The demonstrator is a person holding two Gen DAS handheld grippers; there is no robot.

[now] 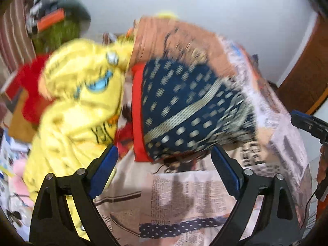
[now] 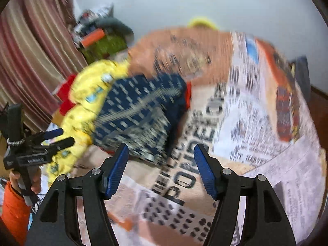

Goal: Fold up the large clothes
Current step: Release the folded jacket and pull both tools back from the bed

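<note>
On a table (image 1: 205,201) covered with newspaper sheets lies a navy cloth (image 1: 190,110) with pale dashes and a red border, folded into a bundle. Seen from the left wrist camera it sits at twelve o'clock, just beyond the left gripper (image 1: 165,153), whose blue-padded jaws stand wide apart with nothing between them. A crumpled yellow garment (image 1: 82,94) lies against the cloth at nine o'clock. Beyond both, at one o'clock, is an orange-brown printed cloth (image 1: 176,34).

From the right wrist camera the navy cloth (image 2: 139,112) sits at eleven o'clock from the right gripper (image 2: 161,151), whose jaws are also parted and empty. The yellow garment (image 2: 86,94) lies at ten o'clock. At nine o'clock a hand (image 2: 30,180) in an orange sleeve holds the other gripper. Both pictures are blurred.
</note>
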